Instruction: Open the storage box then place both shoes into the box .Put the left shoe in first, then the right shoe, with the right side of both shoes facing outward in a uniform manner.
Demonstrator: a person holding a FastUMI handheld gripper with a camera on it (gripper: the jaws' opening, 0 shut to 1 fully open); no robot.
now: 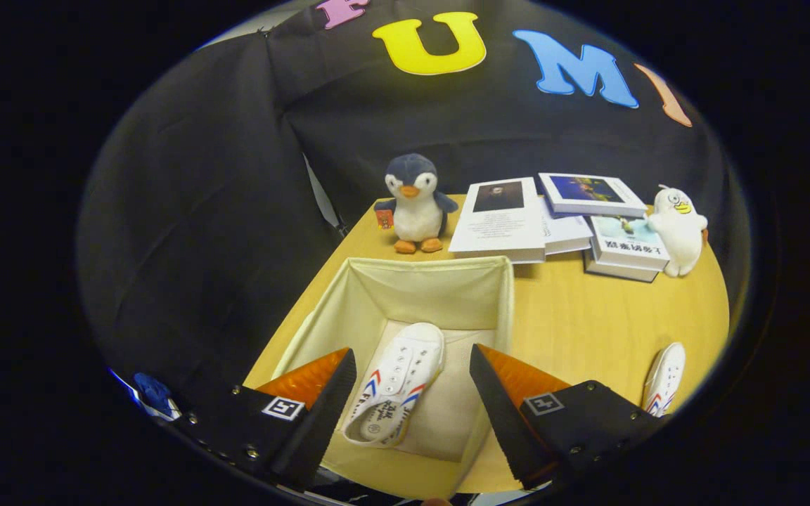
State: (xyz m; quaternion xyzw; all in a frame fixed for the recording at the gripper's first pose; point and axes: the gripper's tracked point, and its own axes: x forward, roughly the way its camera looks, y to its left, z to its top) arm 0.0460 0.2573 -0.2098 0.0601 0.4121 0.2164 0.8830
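Storage box (pixel 496 295) holds one shoe (pixel 394 383); hand-held gripper (pixel 412 407) gapes wide, empty, above it; next, the second shoe (pixel 665 376) right of the box.

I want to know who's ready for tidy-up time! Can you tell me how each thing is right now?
storage box: open, one shoe inside.
shoe in the box: lying on the box floor, between the fingers.
second shoe: on the table, outside the box.
gripper: open, holding nothing, above the box.
penguin toy: upright beyond the box.
white duck toy: upright beside the books.
books: closed, stacked.
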